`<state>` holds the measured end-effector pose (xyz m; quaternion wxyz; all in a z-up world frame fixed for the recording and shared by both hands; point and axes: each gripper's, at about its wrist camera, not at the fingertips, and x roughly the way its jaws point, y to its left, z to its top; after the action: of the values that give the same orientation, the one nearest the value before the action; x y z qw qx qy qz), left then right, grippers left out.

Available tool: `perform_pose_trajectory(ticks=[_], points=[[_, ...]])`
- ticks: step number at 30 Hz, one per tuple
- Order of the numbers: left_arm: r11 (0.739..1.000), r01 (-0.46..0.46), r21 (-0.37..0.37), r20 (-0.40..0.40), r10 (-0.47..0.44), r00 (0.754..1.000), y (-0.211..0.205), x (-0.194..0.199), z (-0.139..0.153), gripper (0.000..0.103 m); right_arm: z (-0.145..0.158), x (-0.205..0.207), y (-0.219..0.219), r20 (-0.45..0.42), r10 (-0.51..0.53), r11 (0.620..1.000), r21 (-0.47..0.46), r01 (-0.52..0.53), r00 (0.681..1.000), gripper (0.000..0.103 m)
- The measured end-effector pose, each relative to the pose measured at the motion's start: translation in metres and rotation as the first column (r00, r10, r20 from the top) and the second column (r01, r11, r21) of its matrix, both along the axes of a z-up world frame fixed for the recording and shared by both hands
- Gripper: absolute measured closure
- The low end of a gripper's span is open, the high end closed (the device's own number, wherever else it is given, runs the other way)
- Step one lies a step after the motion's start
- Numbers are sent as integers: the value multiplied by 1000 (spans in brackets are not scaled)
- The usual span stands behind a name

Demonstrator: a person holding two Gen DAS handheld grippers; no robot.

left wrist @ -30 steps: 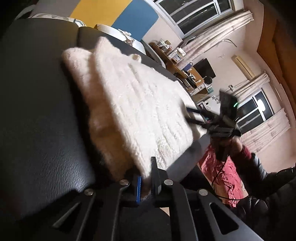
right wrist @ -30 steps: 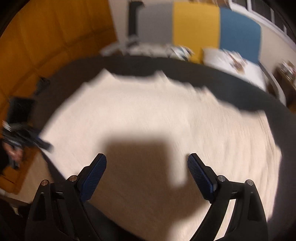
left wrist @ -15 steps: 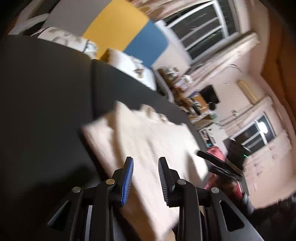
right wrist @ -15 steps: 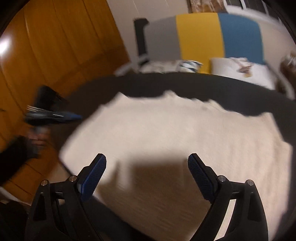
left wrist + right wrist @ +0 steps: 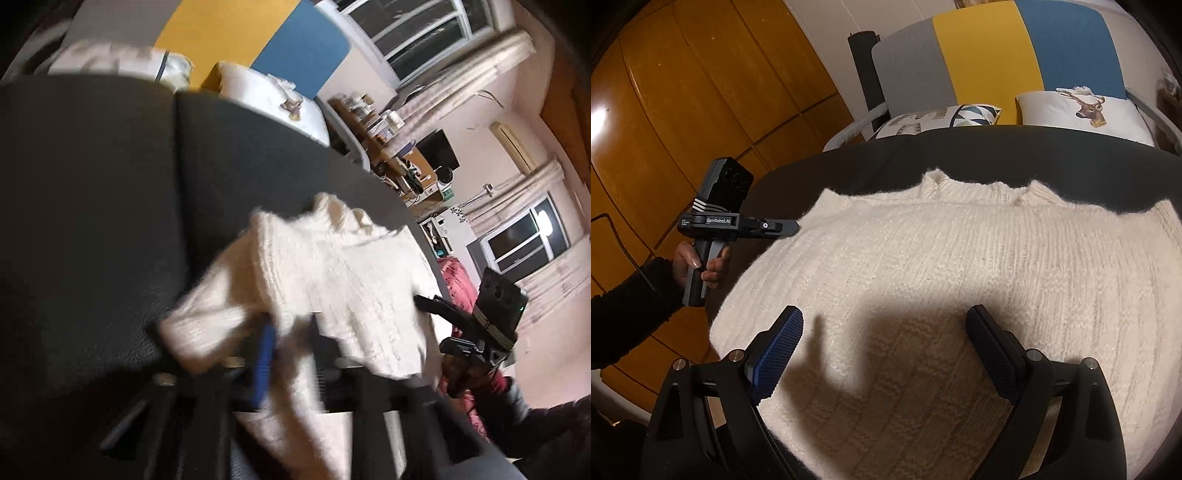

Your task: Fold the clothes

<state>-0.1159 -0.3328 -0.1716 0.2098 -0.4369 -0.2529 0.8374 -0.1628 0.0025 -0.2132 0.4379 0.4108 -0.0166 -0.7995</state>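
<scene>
We see a black leather-look surface (image 5: 92,221) filling the left half of the left wrist view and running as a dark band across the upper middle of the right wrist view. On it lies a cream knitted sweater (image 5: 960,280) — spread flat over the centre and right of the right wrist view, with its ribbed neckline toward the top of the frame. In the left wrist view the same sweater sits at centre, blurred, with one edge bunched and lifted toward the lower middle.

Behind the dark surface, at the upper right of the right wrist view, we find a grey, yellow and blue headboard (image 5: 990,51), and below it two pillows (image 5: 1082,110).

The right gripper (image 5: 884,354) hangs over the sweater at the bottom of its own view, its blue pads spread wide with nothing between them. The left gripper (image 5: 286,354) is pressed together on the sweater's edge — cream knit drapes between and over its fingers. At the left of the right wrist view we see a hand (image 5: 698,262) holding its handle.
</scene>
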Motion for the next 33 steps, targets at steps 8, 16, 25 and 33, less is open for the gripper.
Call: perform_pose_trajectory(ticks=[8,16,25,33], points=[[983,-143,-116,-102,131,986,0,63,19,98,12,-4,1,-120,-95,974,196,118,988,11],[962,-246,-121,34,251,967,-32,43,3,97,-1,-4,2,-112,-110,969,210,131,988,6],[947,79,-311,-177,-139,974,34,8,73,81,-8,0,-3,-123,-6,976,217,33,992,0],[763,481,-431,31,-520,853,109,-72,55,80,-5,-5,11,-67,32,991,133,-23,997,0]])
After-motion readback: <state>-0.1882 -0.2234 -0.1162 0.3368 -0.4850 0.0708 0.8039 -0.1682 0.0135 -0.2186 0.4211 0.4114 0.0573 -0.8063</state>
